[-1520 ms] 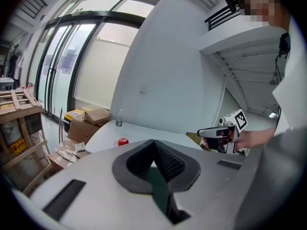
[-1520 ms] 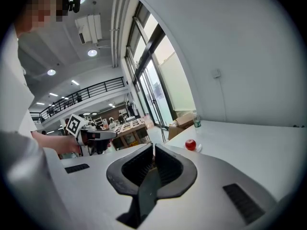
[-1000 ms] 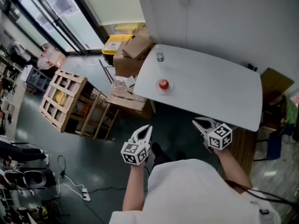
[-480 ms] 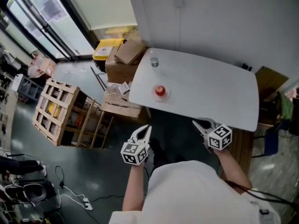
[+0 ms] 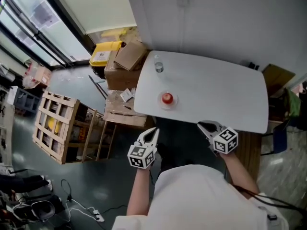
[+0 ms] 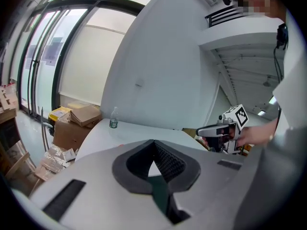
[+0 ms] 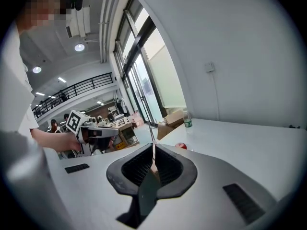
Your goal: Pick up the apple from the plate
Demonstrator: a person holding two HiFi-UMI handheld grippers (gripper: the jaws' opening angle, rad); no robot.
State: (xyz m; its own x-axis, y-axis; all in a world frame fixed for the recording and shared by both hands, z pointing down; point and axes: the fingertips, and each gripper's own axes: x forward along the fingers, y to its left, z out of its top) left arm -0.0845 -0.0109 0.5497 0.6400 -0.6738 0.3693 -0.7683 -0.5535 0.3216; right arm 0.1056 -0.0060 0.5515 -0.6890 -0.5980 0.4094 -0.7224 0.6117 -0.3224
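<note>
Nearest the head camera, a white shirt (image 5: 201, 195) was seen, with two forearms reaching forward from it. The left gripper (image 5: 152, 131) was held over the dark floor (image 5: 96, 176), short of the near edge of the white table (image 5: 216, 90); in its own view its jaws (image 6: 153, 143) were seen pressed together with nothing between them. The right gripper (image 5: 201, 125) was held just at the table's near edge, and its jaws (image 7: 153, 151) were likewise closed tip to tip, with nothing gripped. Both grippers were pointed forward and slightly downward, well apart from each other, and each was caught from the side in the other's view. Beyond them, near the table's front left part, a small plate (image 5: 160, 102) was set, and the red apple (image 5: 167, 98) was resting on it, untouched and well apart from both grippers; in the right gripper view the apple (image 7: 181, 146) was glimpsed just past the jaw tips. Farther back, near the table's left far corner, a clear bottle (image 5: 159, 67) was stood upright. To the left of the table, cardboard boxes (image 5: 129, 56), a yellow bin (image 5: 102, 55) and a wooden crate (image 5: 55, 123) were seen on the floor. Behind the table, a plain white wall (image 5: 216, 18) was seen.
</note>
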